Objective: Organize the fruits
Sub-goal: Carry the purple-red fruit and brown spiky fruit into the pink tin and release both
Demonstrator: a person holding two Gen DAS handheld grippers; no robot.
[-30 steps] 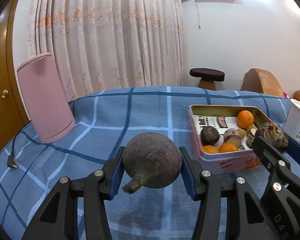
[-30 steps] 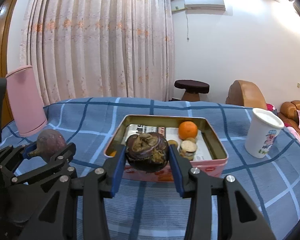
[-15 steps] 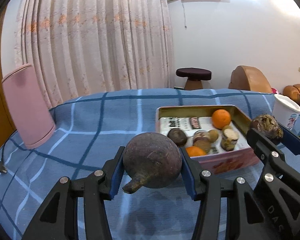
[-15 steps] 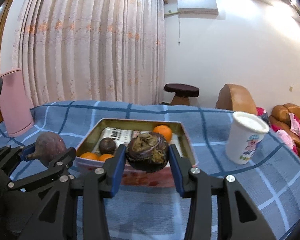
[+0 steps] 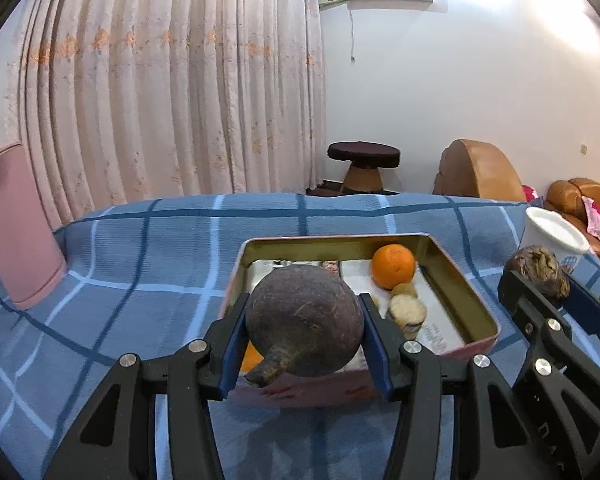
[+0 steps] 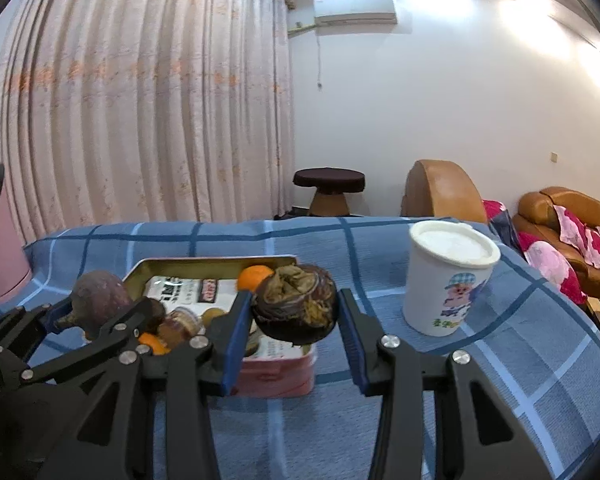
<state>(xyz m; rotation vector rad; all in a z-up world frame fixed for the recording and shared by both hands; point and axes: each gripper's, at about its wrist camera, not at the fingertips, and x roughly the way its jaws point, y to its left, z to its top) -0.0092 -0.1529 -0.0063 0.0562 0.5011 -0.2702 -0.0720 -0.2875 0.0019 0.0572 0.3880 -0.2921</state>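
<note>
Left wrist view: left gripper [image 5: 304, 340] fingers pinch a stemmed brown fruit [image 5: 304, 322]. Right gripper [image 6: 296, 322] fingers pinch a wrinkled dark fruit [image 6: 296, 304]. Tin [image 5: 472, 304], orange [image 5: 393, 266] at 1 o'clock, is part-filled; both held fruits remain unplaced.

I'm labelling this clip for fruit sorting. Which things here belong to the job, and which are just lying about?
Part of the job:
- left gripper, shut on the round dark fruit
- right gripper, shut on the wrinkled dark fruit
- tin box
- orange

Lying about:
- white cup
- pink container
- stool
</note>
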